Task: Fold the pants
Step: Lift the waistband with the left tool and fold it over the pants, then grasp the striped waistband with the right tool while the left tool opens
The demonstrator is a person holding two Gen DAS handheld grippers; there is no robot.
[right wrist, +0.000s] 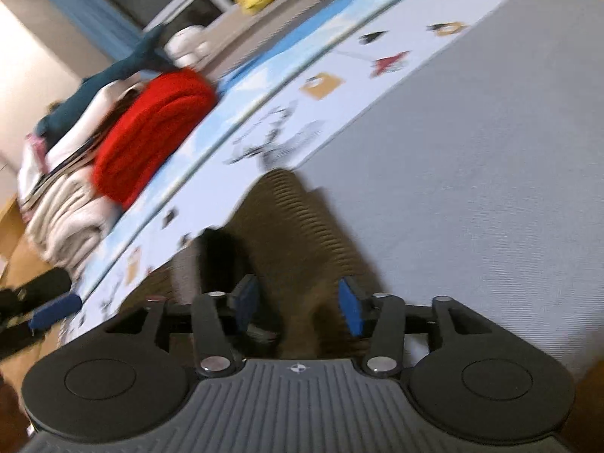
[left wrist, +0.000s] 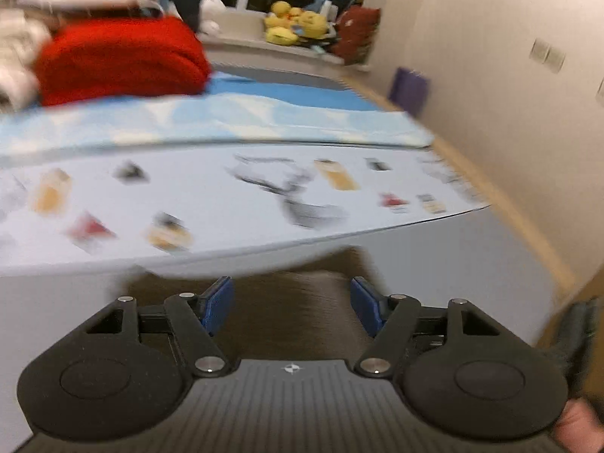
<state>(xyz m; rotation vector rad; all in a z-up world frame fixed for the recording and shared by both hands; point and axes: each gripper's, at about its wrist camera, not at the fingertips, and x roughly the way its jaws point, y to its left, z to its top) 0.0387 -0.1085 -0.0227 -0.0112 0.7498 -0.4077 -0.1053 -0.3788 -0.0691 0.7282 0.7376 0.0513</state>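
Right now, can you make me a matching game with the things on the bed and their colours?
Things:
1. folded blanket
2. ribbed pants
3. plush toys by the window
4. pads on the left gripper

Colours:
A. yellow
B. blue
C. red
D. brown

Pairs: 1-C, 2-D, 3-A, 4-B

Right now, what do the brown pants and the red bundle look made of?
Brown pants: ribbed fabric, probably corduroy or a rib knit; parallel ridges show, matte. Red bundle: soft, fuzzy cloth, maybe fleece or knit; rounded folds, no sheen. Blur leaves both uncertain.
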